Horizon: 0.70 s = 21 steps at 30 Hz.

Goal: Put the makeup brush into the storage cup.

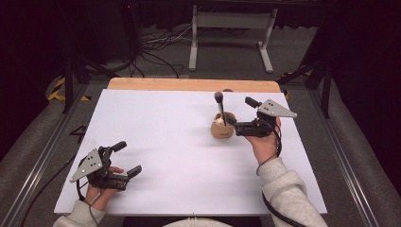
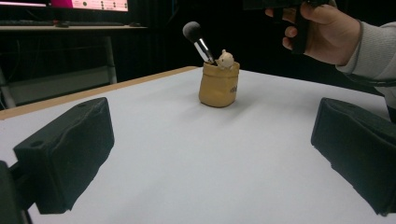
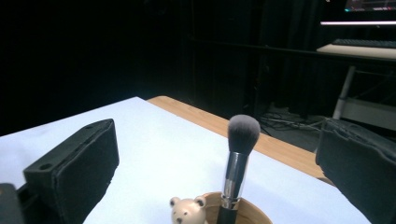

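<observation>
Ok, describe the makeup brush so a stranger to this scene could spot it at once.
Start at the white table and look to its far right part, just ahead of the right gripper. There a small tan sack-shaped holder stands, with a little cream bear figure at its rim. The brush stands in that holder, tilted: a silver ferrule topped by a rounded grey bristle head, the tallest thing on the table.

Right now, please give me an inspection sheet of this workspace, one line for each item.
Surface: white sheet on a wooden table, bare around the pot.
Job's things: tan pot holding a makeup brush and a small bear figure.
Clutter: nothing seen.
Grippers: left gripper open, resting near the front left edge; right gripper open beside the pot.
Cables: one black cable trailing under the right sleeve.
Surroundings: dark room, grey floor, metal stand behind.
</observation>
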{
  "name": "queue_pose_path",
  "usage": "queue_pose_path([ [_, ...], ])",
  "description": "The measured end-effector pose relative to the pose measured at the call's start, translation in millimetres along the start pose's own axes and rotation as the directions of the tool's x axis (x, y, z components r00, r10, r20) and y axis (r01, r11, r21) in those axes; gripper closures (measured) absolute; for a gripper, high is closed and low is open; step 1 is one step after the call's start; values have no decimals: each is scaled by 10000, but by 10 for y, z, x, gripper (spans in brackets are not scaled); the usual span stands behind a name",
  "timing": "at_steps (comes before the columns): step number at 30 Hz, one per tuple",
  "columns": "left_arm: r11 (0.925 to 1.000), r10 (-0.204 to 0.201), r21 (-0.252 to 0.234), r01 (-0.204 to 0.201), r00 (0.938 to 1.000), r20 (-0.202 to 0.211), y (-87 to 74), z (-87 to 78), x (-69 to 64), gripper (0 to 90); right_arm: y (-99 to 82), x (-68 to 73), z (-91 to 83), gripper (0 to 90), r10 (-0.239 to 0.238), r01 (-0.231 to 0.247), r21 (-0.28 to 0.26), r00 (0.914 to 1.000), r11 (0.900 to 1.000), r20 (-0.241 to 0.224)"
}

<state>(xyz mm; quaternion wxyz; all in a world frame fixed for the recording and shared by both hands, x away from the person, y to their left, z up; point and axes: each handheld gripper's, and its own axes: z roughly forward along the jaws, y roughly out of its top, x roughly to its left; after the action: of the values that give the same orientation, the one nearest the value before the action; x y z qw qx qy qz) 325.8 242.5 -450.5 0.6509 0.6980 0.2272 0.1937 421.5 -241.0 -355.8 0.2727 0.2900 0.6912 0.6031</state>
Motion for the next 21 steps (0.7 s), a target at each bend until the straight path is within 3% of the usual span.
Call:
queue_pose_path([
  [11, 10000, 46, -23, -46, 9999, 151, 31, -7, -37, 0, 12, 88, -343, 0, -485, 486, -2, 9968, 9988, -627],
  [21, 9999, 119, -87, -117, 9997, 207, 53, -13, -56, 0, -126, 155, -590, 0, -597, 603, 47, 9942, 9982, -897],
])
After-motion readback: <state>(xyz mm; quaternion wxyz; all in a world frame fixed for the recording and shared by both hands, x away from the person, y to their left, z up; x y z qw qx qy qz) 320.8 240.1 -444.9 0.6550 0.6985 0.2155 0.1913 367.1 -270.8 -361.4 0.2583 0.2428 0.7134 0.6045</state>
